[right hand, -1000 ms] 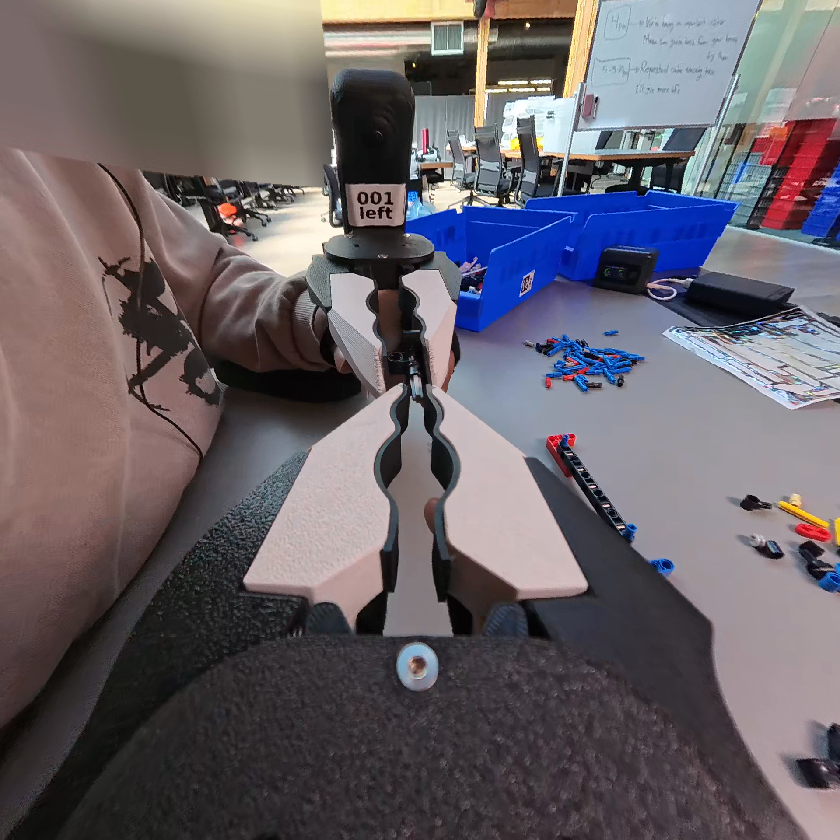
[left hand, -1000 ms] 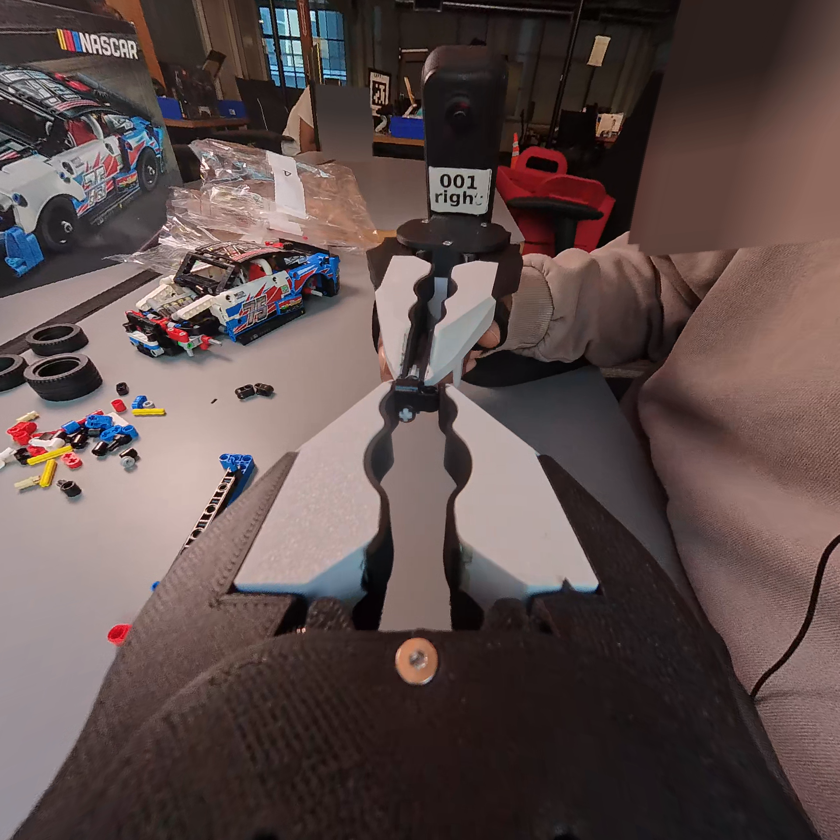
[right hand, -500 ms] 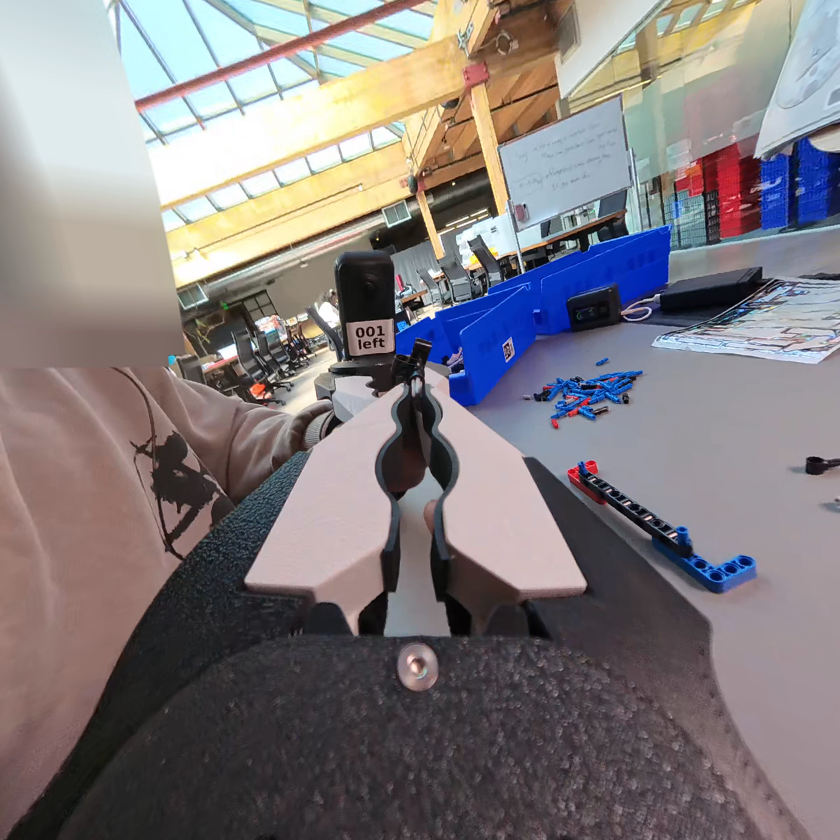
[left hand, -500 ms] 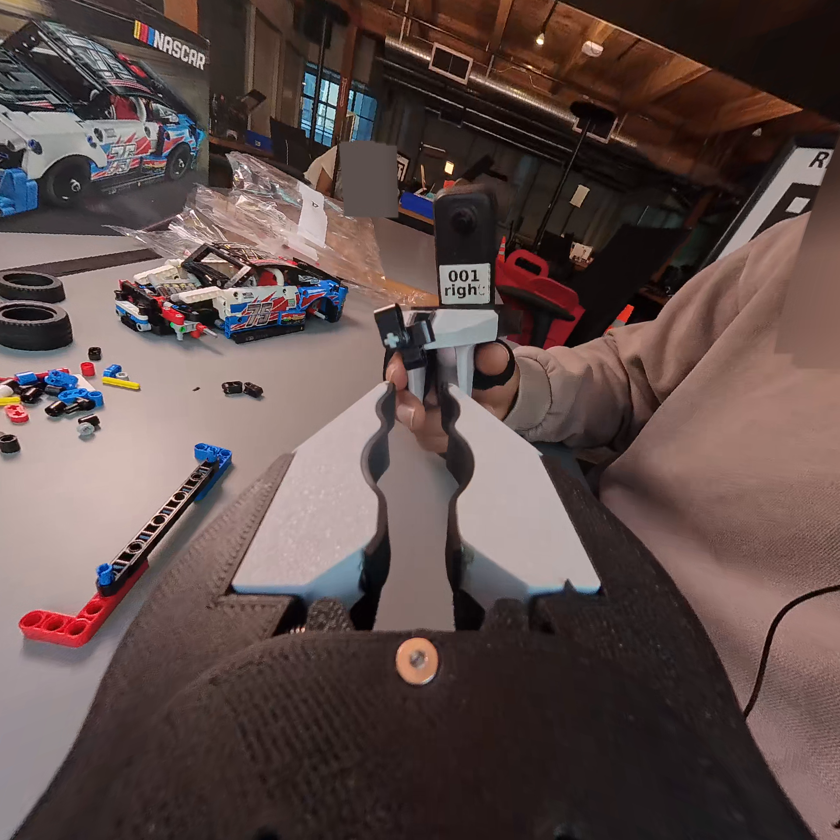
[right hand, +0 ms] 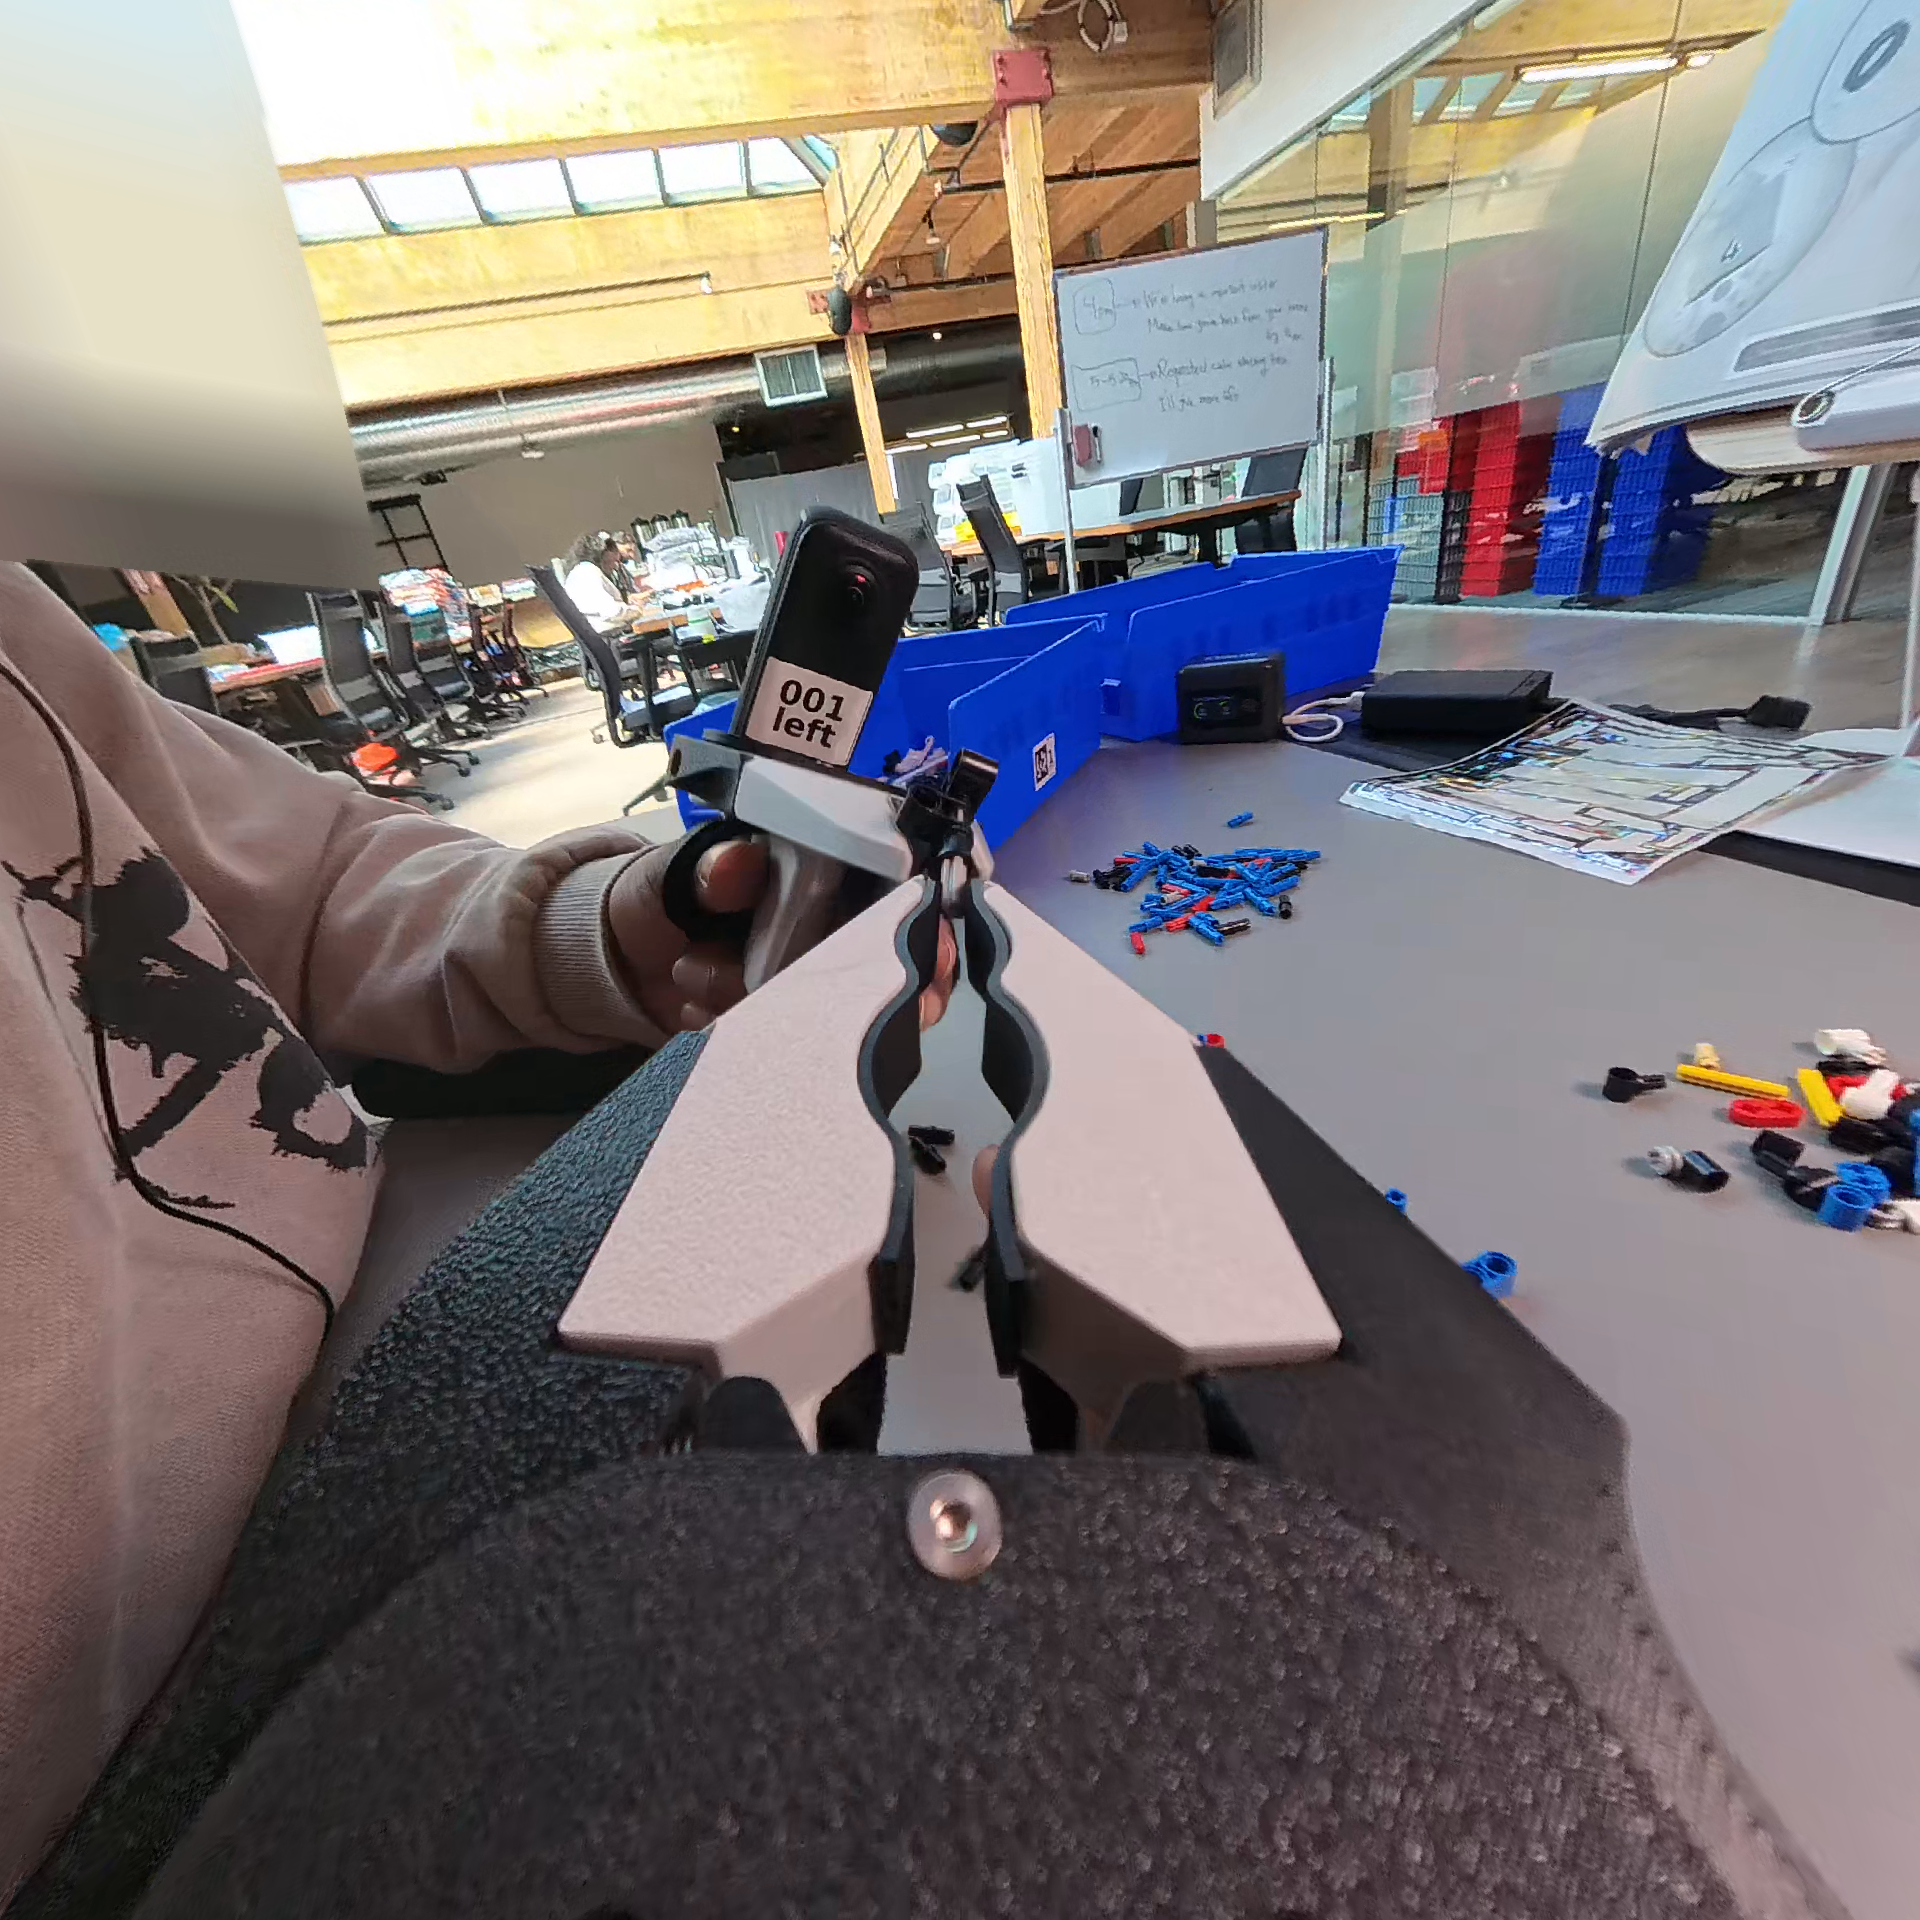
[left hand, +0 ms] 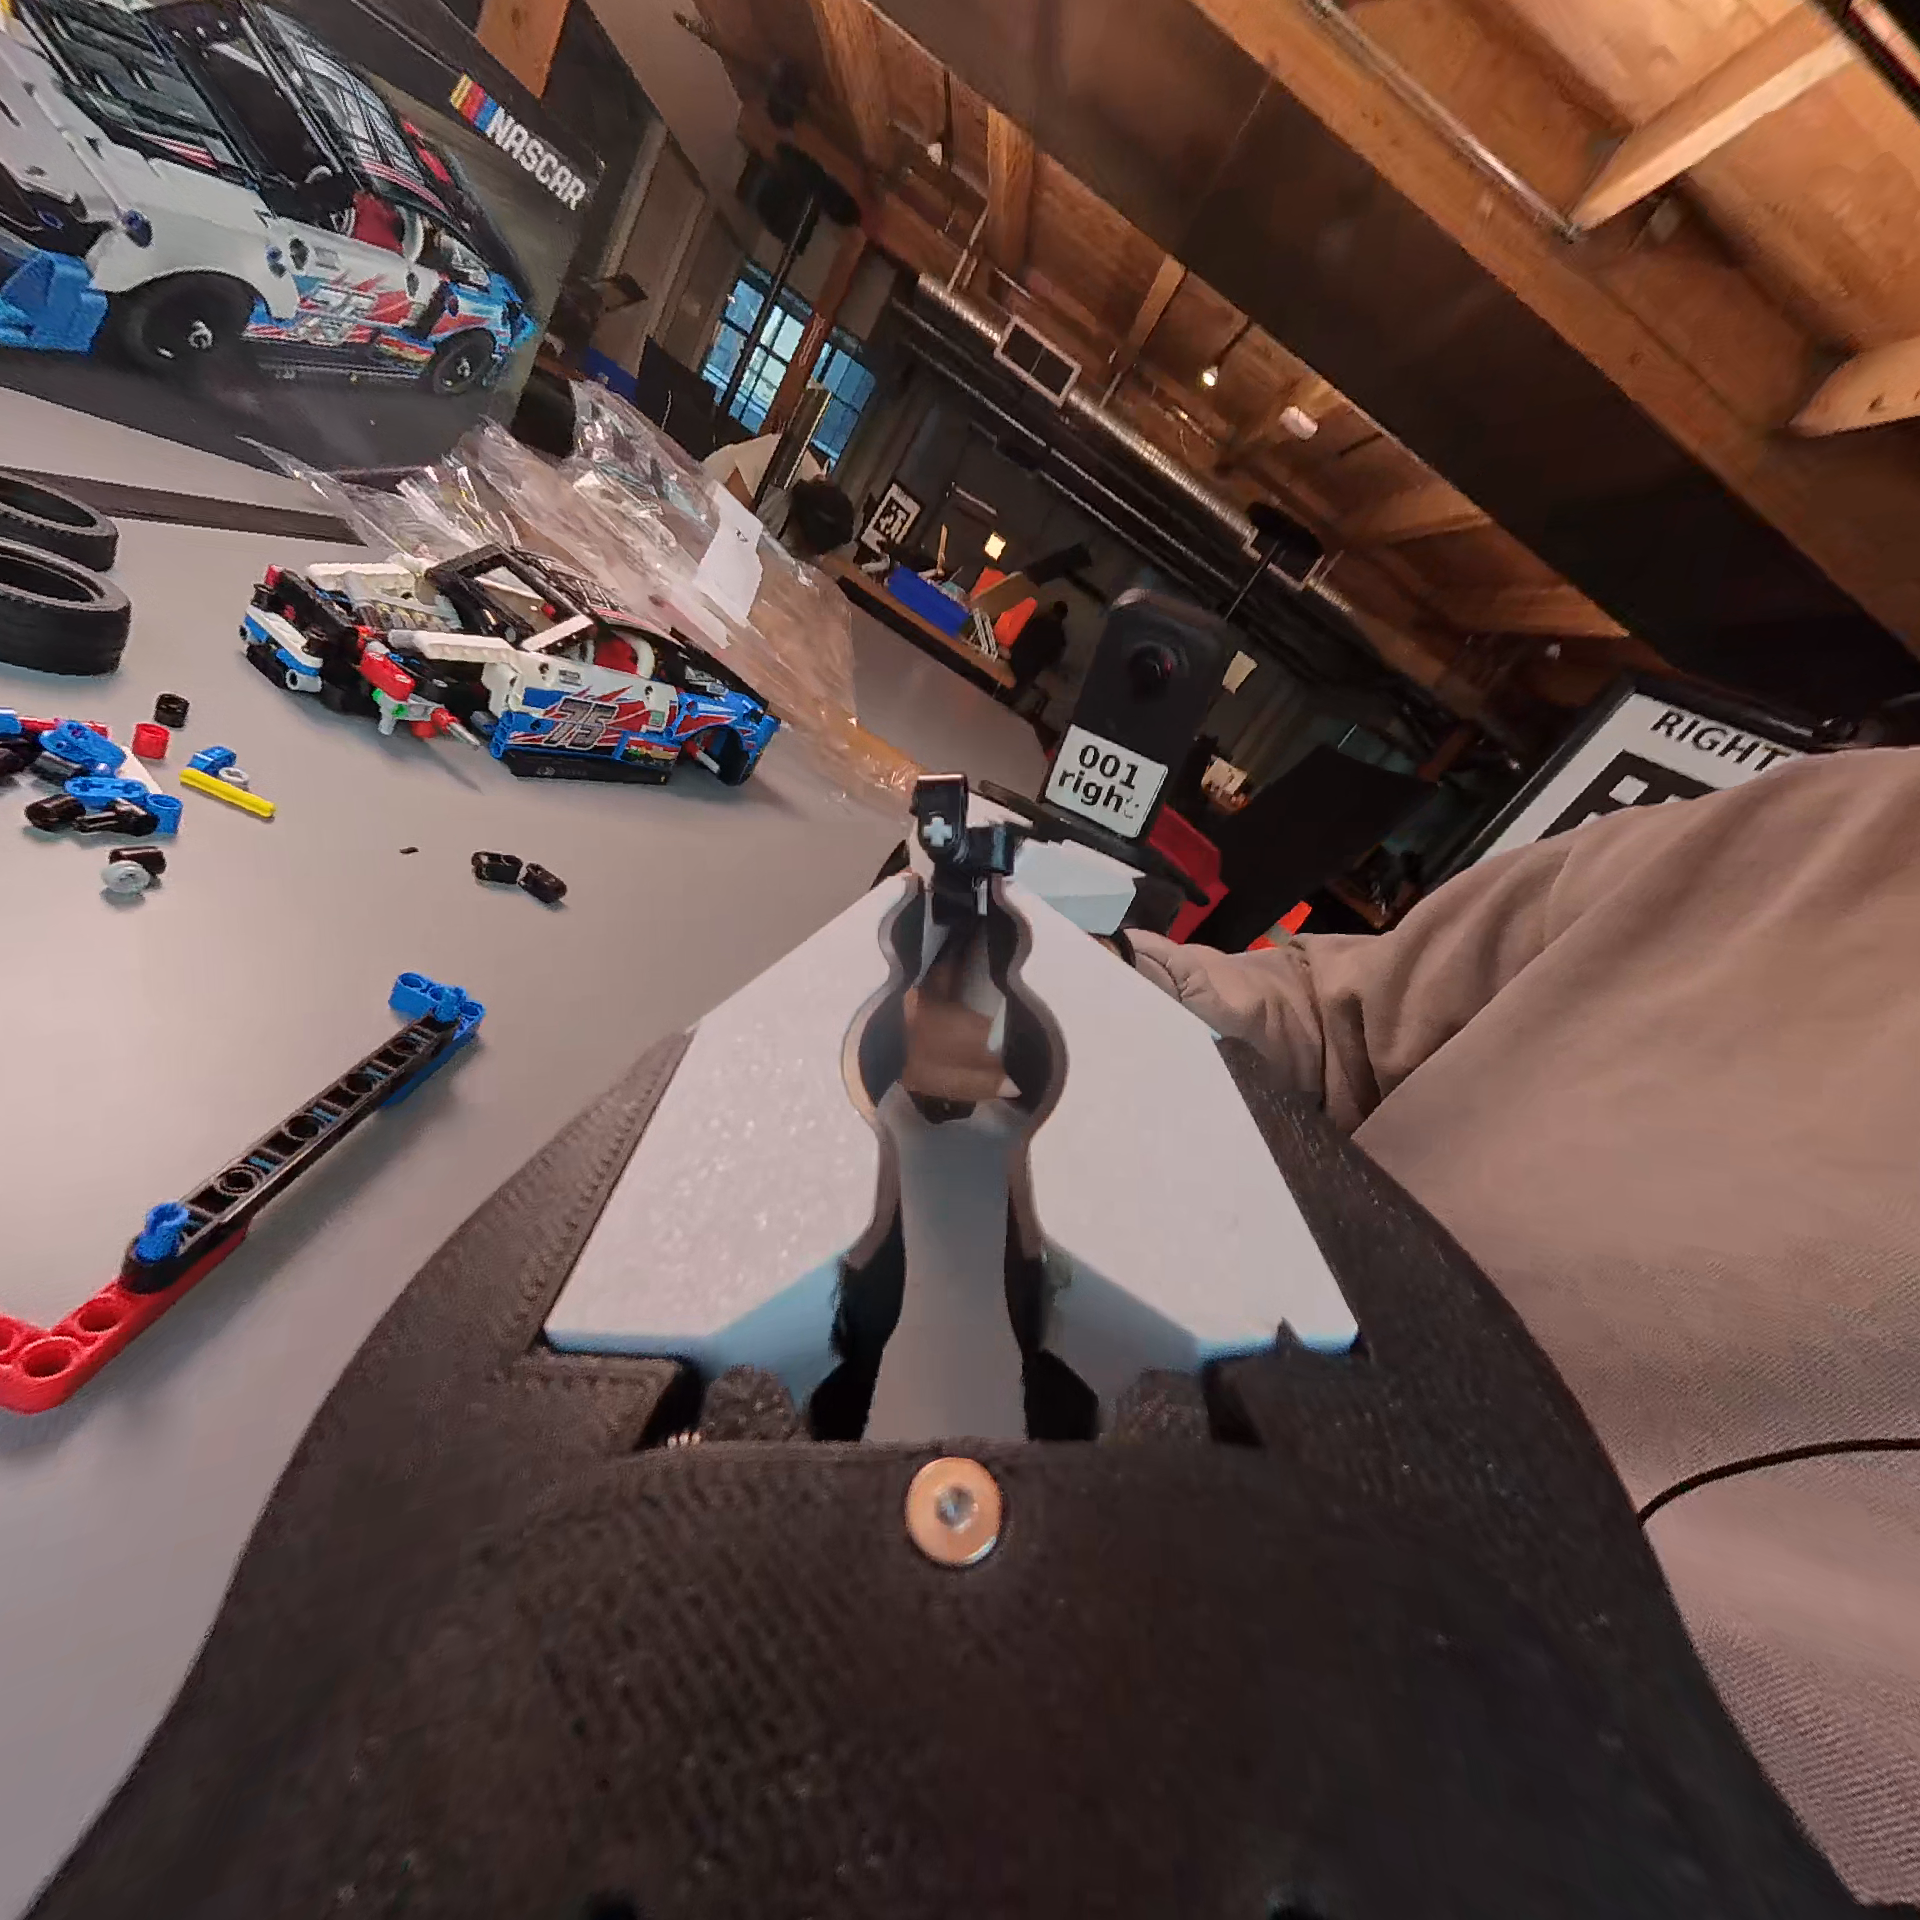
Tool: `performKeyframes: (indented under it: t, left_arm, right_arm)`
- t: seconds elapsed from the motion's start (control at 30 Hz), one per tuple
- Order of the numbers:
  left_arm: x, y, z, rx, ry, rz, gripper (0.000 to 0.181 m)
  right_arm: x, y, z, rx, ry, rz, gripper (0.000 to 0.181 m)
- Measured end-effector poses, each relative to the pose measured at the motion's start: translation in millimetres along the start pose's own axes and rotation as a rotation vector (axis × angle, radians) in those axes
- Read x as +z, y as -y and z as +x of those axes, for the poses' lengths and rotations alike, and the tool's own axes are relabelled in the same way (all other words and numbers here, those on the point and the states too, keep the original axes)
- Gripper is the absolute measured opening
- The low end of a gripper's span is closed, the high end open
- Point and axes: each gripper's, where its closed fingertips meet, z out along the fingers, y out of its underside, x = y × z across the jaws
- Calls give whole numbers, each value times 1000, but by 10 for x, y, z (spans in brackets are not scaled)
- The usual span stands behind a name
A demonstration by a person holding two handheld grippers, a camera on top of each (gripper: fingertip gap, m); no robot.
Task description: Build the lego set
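My left gripper (left hand: 954, 896) and my right gripper (right hand: 948, 883) meet tip to tip above the grey table (left hand: 312, 966). Both are shut on a small black connector assembly (left hand: 951, 831), which has a cross-shaped hole and sticks up between the tips; it also shows in the right wrist view (right hand: 951, 795). The right gripper (left hand: 1070, 883) shows behind the piece in the left wrist view, and the left gripper (right hand: 831, 821) shows in the right wrist view. A partly built race car (left hand: 509, 675) stands at the far left. A black beam with blue and red ends (left hand: 291, 1143) lies near it.
Two tyres (left hand: 52, 613), loose small pieces (left hand: 104, 769), the set's box (left hand: 260, 208) and plastic bags (left hand: 644, 540) are on the left. Blue bins (right hand: 1195, 644), a pile of blue pins (right hand: 1205, 883), an instruction sheet (right hand: 1590, 779) and more loose pieces (right hand: 1829, 1122) are on the right. Less than 4 cm separates the two grippers' tips. The partly built race car (left hand: 509, 675) is about equally far from each gripper, around 30 cm.
Both grippers have lifted off the table and tilted upward while staying tip to tip on the black piece. The left gripper has rolled sideways.
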Motion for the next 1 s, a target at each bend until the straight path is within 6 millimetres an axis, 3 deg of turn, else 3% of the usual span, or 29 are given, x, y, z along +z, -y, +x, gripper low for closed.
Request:
performKeyframes:
  t: [0.1, 0.17, 0.3, 0.4, 0.5, 0.63, 0.73, 0.83, 0.97, 1.0]
  left_arm:
    - [-13, 12, -6, -12, -6, 4, 16]
    - [-6, 15, 28, 4, -18, 2, 7]
    - [-9, -22, 15, 61, 3, -39, 6]
    - [-22, -110, -52, 224, 78, -139, 7]
    - [-62, -233, -197, 416, 200, -283, 6]
    - [-107, -352, -346, 598, 323, -420, 6]
    - [-83, -440, -371, 664, 355, -483, 7]
    - [-87, -499, -405, 736, 393, -537, 7]
    - [-46, -406, -249, 691, 304, -432, 9]
    - [-37, -371, -199, 650, 268, -396, 22]
  right_arm:
    - [7, -23, -37, -21, 3, -9, 3]
    - [21, -47, -38, -32, -4, -22, 2]
    - [30, -114, -31, -80, -22, -71, 3]
    - [33, -218, -10, -118, -30, -142, 7]
    - [11, -287, 32, -109, -21, -204, 22]
    - [-13, -234, 71, 52, 0, -216, 32]
    - [43, -380, 118, 75, -51, -293, 31]
    - [78, -473, 108, 58, -67, -326, 14]
    - [57, -307, 40, 107, 20, -212, 12]
    - [39, -202, 30, 168, 50, -144, 12]
